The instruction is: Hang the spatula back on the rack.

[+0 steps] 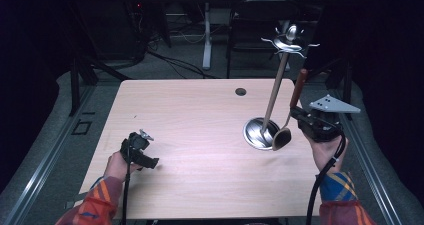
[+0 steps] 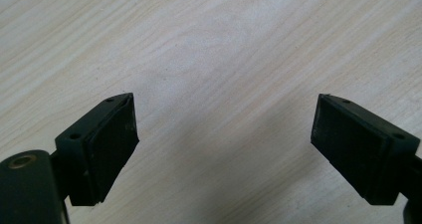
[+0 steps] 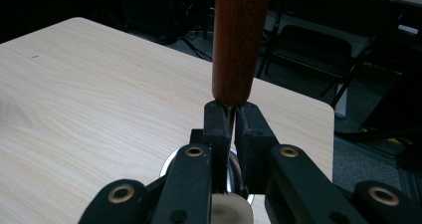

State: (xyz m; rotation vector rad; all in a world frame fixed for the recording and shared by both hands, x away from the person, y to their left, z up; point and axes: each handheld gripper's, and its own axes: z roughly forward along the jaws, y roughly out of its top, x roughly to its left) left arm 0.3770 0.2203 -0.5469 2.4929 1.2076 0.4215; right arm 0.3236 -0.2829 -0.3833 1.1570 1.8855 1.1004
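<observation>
One ladle inside right gripper, seemingly.

ladle | wooden handle up, bowl down | beside stand base

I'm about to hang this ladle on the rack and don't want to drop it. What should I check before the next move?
1. Right gripper clamped on the ladle: ok, jaws shut on the thin metal shaft just below the wooden handle.
2. Ladle clear of the table: ok, the bowl hangs beside the stand's base.
3. Free hook on the stand's top: cannot tell, the hooks are too small to read.
4. Left gripper out of the way: ok, it is open over bare table at the left.
5. Hanging hole in the handle end: cannot tell.
</observation>
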